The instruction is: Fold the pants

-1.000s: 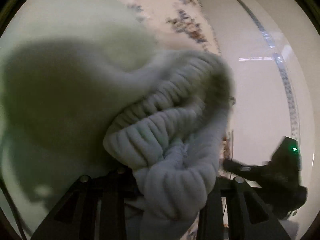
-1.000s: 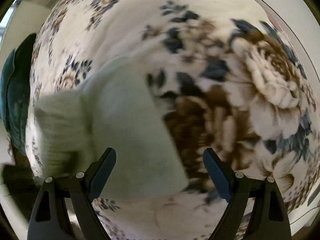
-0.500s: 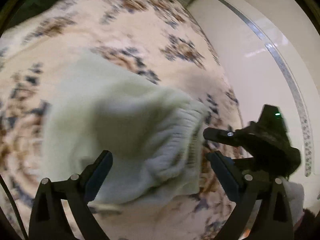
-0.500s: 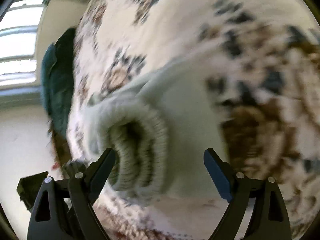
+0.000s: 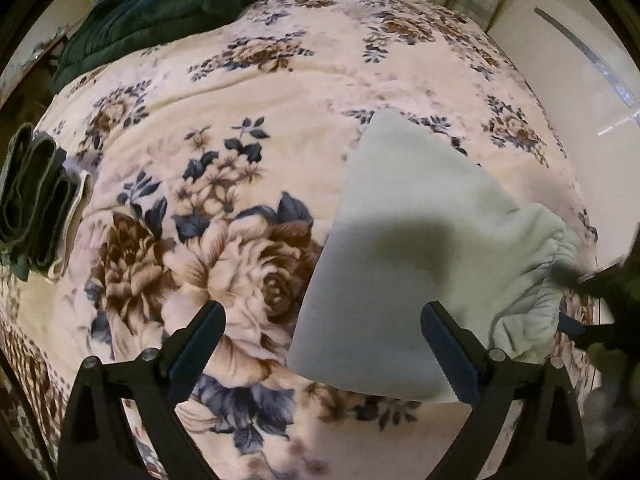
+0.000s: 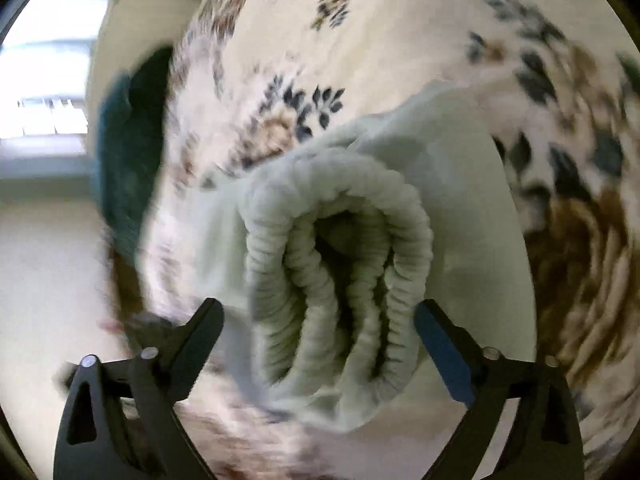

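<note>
- Right tongs [image 6: 318, 350] have just been spreading and now gape, the bunched ribbed waistband [image 6: 340, 276] between the pads, unpressed.
- Left tongs [image 5: 322, 350] also stand released, above the folded pants' flat panel.
- The pale green pants [image 5: 416, 264] lie folded near the edge of the floral bed cover [image 5: 256, 92], waistband toward the right tongs.
- Judged soft, light, fleecy and limp: they will sag and unfold if lifted by one layer. The thick elastic waistband or a doubled fold edge offers the surest bite.
- Farther off lie a folded dark garment [image 5: 36, 208] and a teal blanket [image 5: 160, 4].
</note>
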Motion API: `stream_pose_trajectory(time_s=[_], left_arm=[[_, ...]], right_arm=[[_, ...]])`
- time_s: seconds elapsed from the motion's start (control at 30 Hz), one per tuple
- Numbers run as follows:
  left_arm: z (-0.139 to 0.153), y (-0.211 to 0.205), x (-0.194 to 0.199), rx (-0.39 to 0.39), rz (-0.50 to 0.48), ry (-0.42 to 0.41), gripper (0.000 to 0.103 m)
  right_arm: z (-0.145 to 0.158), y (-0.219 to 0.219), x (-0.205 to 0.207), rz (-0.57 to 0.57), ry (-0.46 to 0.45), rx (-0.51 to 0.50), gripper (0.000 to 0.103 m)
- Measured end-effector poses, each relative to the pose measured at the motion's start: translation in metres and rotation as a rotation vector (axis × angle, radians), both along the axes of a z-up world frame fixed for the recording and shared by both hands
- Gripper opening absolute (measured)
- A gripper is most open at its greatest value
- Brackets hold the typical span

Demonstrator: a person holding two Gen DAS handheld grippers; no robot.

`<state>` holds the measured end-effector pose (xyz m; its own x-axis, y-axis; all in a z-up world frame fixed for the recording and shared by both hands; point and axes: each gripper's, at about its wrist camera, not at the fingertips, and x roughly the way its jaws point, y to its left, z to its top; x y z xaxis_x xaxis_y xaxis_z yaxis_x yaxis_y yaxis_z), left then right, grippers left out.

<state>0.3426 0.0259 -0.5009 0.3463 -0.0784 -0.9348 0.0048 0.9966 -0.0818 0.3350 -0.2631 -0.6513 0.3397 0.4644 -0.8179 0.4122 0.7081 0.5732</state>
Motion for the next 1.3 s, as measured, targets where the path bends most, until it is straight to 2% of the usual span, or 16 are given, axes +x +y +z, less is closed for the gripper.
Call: stream_pose_trajectory(time_s=[0.07,0.1,0.2,0.33,0.37,0.4,0.47,0.57,0.7,0.77,0.87,0.97,1.07,1.1,1.17,1.3], left_arm=[[-0.001,0.002,-0.002,-0.010,0.010,0.011,0.100],[-0.003,0.004,-0.002,-0.010,0.023,0.017,0.100],[-0.004,0.007,-0.002,-0.018,0.043,0.011,0.100],[-0.003,0.008,0.003,0.002,0.040,-0.007,0.100],[-0.002,0.009,0.004,-0.001,0.043,-0.012,0.100],[-0.001,0.010,0.005,-0.007,0.046,-0.015,0.100],[0.002,0.012,0.008,-0.040,0.043,-0.016,0.100],[0.011,0.012,0.013,-0.081,0.031,-0.024,0.100],[0.024,0.004,0.025,-0.162,0.000,-0.032,0.100],[0.026,-0.006,0.036,-0.211,-0.016,-0.033,0.100],[0.010,-0.027,0.056,-0.275,-0.092,0.009,0.100],[-0.035,-0.051,0.075,-0.165,-0.165,0.107,0.100],[-0.062,-0.054,0.078,-0.170,-0.170,0.171,0.100],[-0.064,-0.053,0.077,-0.174,-0.171,0.171,0.100],[-0.061,-0.055,0.072,-0.154,-0.181,0.153,0.100],[-0.057,-0.057,0.068,-0.131,-0.190,0.136,0.100]], right_arm=[[-0.009,0.007,0.008,0.089,0.060,-0.173,0.101],[-0.018,0.001,0.007,0.082,0.082,-0.220,0.100],[-0.032,-0.020,0.002,0.022,0.088,-0.144,0.100],[-0.037,-0.016,0.007,0.041,0.086,-0.115,0.099],[-0.036,-0.013,0.008,0.037,0.068,-0.092,0.083],[-0.036,-0.009,0.012,0.035,0.045,-0.075,0.048],[-0.021,0.001,0.013,0.050,0.008,-0.112,0.041],[0.013,-0.006,0.004,0.016,-0.067,-0.084,0.037],[0.051,-0.048,-0.016,-0.042,-0.118,-0.147,0.036],[0.038,-0.067,-0.018,-0.055,-0.074,-0.146,0.036],[-0.015,-0.095,-0.015,-0.092,0.055,-0.041,0.037],[-0.058,-0.115,-0.014,-0.163,0.086,0.108,0.042],[-0.086,-0.139,-0.023,-0.248,0.129,0.255,0.066],[-0.088,-0.146,-0.032,-0.274,0.143,0.282,0.069],[-0.081,-0.143,-0.045,-0.266,0.166,0.253,0.082],[-0.035,-0.143,-0.075,-0.316,0.118,0.111,0.083]])
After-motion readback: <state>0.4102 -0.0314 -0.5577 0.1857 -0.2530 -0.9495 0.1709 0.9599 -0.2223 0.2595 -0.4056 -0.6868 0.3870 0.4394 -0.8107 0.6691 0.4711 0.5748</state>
